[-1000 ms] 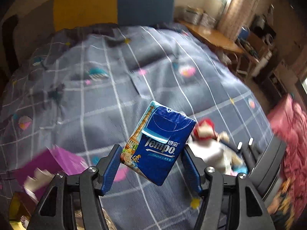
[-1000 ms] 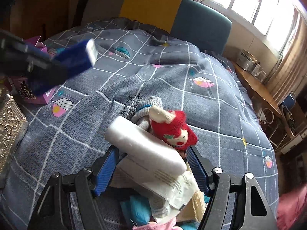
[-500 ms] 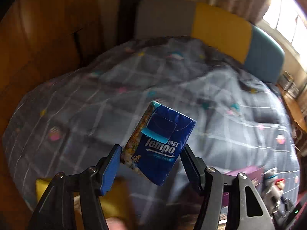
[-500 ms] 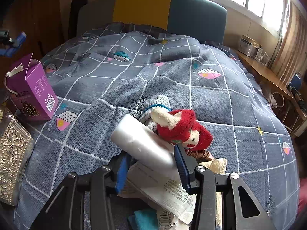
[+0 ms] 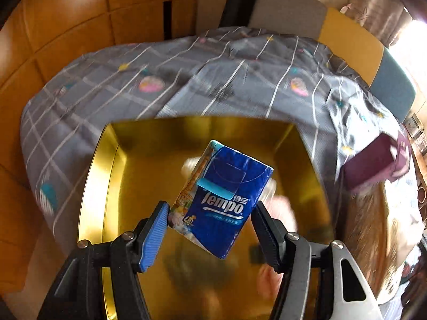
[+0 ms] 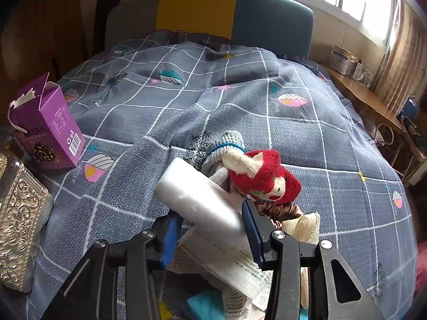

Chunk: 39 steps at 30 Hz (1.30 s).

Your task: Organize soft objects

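Landmark: the gold tin [image 5: 96, 186], an open box with shiny walls, sits on the bed's grey checked quilt [image 5: 186, 80] near its edge; every place below is given from it.

Tissue pack: the blue Tempo pack [image 5: 224, 202] hangs tilted above the tin's open mouth, off its floor. I judge it is held there so it can be dropped in with the pale things blurred at the bottom.

Left claw: the left claw [image 5: 210, 226] is clamped on the pack's lower half, both blue pads pressing its sides.

Left pose: the claw points steeply down into the tin, its arms spread wide for the pack's breadth.

White roll: a white soft roll [image 6: 200, 197] lies on the heap of soft things, well away from the tin, which the right view does not show.

Right claw: the right claw [image 6: 213, 229] has closed on the roll's near end, seemingly to lift it off the heap.

Right pose: low and nearly level with the quilt, pointing toward the headboard [image 6: 234, 13].

Heap: a red knitted doll [image 6: 267, 184], a printed packet [image 6: 240, 264] and cream cloth [image 6: 304, 226] wait around the roll.

Purple carton: the torn carton [image 6: 48, 128] stands just beside the tin, on the quilt.

Stage: I judge one item is about to be released, with another just gripped.
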Available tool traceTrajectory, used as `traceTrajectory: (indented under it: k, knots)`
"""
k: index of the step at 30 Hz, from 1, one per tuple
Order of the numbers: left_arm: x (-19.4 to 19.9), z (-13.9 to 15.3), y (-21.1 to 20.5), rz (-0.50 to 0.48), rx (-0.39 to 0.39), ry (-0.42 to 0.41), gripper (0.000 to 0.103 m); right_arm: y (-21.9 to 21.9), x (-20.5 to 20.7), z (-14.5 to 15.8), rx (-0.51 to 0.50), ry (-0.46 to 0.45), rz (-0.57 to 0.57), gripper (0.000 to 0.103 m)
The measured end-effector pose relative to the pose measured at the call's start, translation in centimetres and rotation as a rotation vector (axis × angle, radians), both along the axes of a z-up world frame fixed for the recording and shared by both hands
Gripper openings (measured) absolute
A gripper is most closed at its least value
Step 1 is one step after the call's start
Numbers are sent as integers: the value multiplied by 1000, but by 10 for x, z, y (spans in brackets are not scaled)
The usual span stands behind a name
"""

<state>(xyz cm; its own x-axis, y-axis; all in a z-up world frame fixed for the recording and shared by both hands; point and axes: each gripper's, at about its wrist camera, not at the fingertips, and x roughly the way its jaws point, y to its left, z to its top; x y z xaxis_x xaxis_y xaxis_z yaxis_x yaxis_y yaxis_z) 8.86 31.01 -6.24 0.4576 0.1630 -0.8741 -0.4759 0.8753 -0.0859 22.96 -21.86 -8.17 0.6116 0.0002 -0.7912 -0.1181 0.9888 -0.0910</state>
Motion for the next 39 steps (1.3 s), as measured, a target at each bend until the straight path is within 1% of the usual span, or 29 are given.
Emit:
traceTrajectory:
  k: [3,6,7,10,12,16,18,20,23,25,29,34,39]
  knots:
    - [-20,-9,-7,-4,23,1,64,7,-5,3,9,0,5,44]
    - [-31,-21,-15,-29,40,16,64,16,-10,5,20,5,17,37]
    - [-35,-25,-20,-38,54,22,64,20,-12,6,18,7,18,37]
    - [-39,-37,-29,-71,59,44,64,29,-15,7,-15,14,17,34]
    - [-42,-41,-34,-94,61,44,65,30,-17,10,12,16,5,33]
    - [-47,-41,-45,-130,81,21,65,22,-20,22,143,22,-27,29]
    - [-49,-41,-51,-152,94,10,65,23,-21,27,155,19,-34,29]
    - [-51,-41,-56,-172,106,6,65,29,-22,31,128,17,-37,29]
    - [-52,-41,-59,-192,95,2,67,40,-18,35,77,17,-32,29]
    - [-55,-41,-61,-201,99,-5,78,51,-13,40,49,15,-27,29]
    - [-61,-39,-62,-212,110,-26,82,80,3,56,-3,0,-6,29]
    - [-72,-30,-59,-214,128,-67,82,132,25,81,-48,-39,52,29]
    - [-83,-21,-51,-205,125,-106,83,204,29,110,-96,-105,170,29]
